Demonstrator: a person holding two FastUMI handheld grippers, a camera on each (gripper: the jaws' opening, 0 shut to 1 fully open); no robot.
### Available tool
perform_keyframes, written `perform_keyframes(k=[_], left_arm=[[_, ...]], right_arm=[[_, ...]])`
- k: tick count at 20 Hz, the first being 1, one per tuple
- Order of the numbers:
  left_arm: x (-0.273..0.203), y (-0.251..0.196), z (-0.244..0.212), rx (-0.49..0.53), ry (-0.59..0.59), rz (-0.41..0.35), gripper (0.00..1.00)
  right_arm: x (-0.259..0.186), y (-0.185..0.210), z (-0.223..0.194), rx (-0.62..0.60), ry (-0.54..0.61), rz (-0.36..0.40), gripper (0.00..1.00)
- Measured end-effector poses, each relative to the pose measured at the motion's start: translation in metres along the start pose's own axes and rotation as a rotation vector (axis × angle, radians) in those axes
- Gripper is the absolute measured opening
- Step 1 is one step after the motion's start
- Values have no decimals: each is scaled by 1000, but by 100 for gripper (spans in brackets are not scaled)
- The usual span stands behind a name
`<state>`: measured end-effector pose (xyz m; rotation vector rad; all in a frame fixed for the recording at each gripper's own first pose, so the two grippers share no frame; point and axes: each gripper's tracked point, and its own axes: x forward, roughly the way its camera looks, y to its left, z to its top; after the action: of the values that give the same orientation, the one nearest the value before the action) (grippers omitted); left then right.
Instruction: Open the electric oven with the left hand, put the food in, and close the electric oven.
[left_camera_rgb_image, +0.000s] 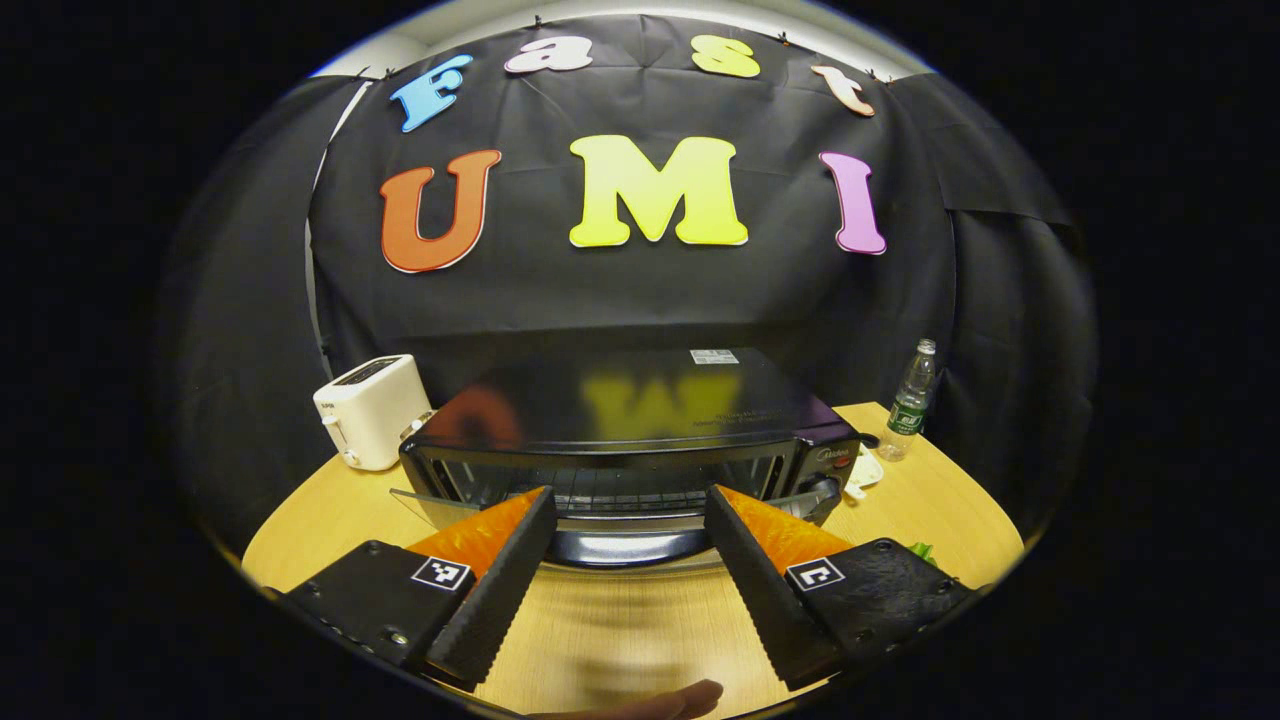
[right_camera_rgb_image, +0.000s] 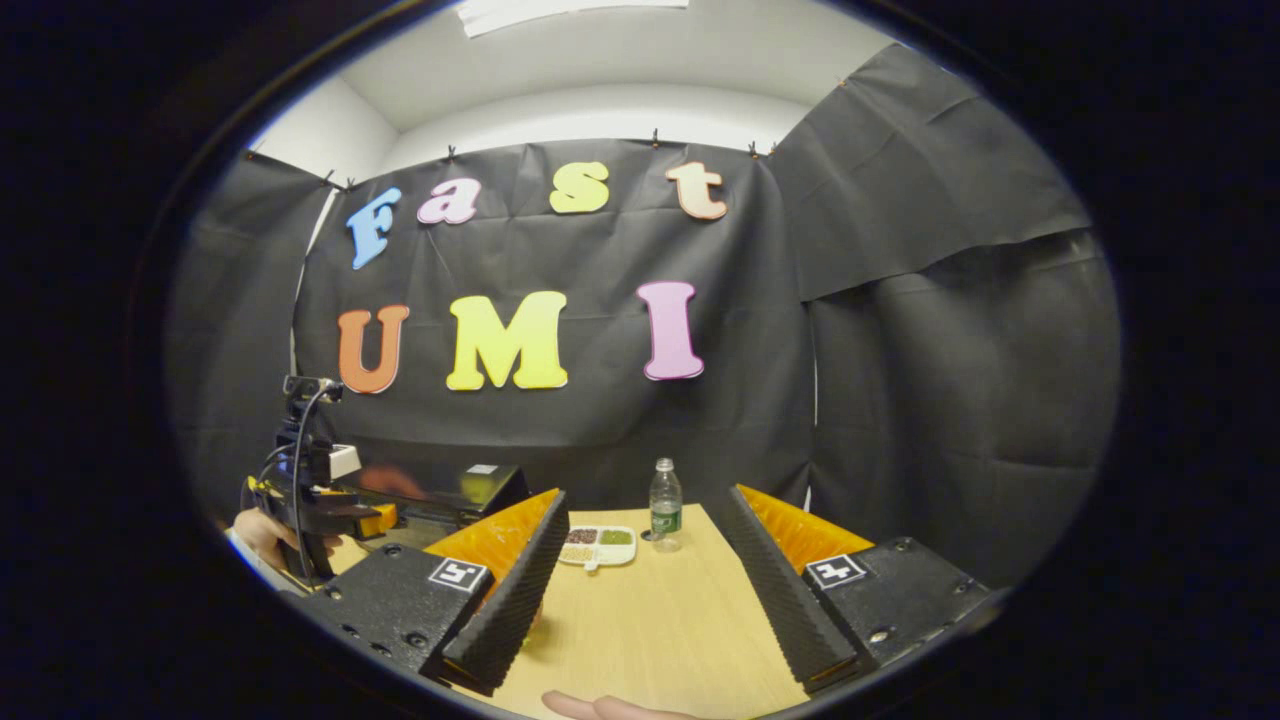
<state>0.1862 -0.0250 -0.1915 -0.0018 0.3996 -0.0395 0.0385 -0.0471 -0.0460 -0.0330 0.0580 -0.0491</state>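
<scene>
I'm holding my left gripper wide apart, nothing between the fingers, nothing touched. It is pointing straight at the electric oven, which is sitting on the wooden table just beyond my fingertips. The oven's glass door is hanging open, tilted down toward me, and its edge is showing to the left of my left finger. Through the opening I'm seeing the wire rack inside, with no food on it that I can make out. The oven's glossy black top is mirroring the wall behind it. The control knob is sitting at the oven's right end.

To the oven's left a white toaster is standing upright, just beside it. To the oven's right a clear water bottle is standing near the table's back edge, apart from the oven.

My right gripper is also spread wide and gripping nothing, hovering over bare table well to the right of the oven. Ahead of it a white divided dish of food is lying flat, right of the oven, with the bottle standing just beside it. In the right gripper view my left gripper is showing in front of the oven, a hand wrapped around it.
</scene>
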Motion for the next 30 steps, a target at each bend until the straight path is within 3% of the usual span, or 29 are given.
perform_keyframes(k=[7, 8, 12, 24, 28, 29, 30], left_arm=[[-31, -3, -40, -4, 19, 0, 99], [-35, -3, -46, -11, 25, 0, 99], [-47, -5, -76, -4, 59, 0, 99], [-56, -9, -141, -9, 131, -1, 98], [-49, -7, -171, -47, 199, 1, 95], [-51, -8, -170, -42, 198, 0, 87], [-51, -9, -167, -32, 187, -2, 95]], right_arm=[[-5, 11, -9, -7, 16, 17, 96], [-6, 14, -11, -5, 22, 25, 100], [-7, 16, -14, -6, 29, 35, 96], [-5, 31, -26, -33, 65, 50, 96], [-2, 33, -29, -38, 80, 49, 96], [-1, 33, -30, -42, 86, 48, 96], [0, 33, -30, -49, 89, 48, 96]])
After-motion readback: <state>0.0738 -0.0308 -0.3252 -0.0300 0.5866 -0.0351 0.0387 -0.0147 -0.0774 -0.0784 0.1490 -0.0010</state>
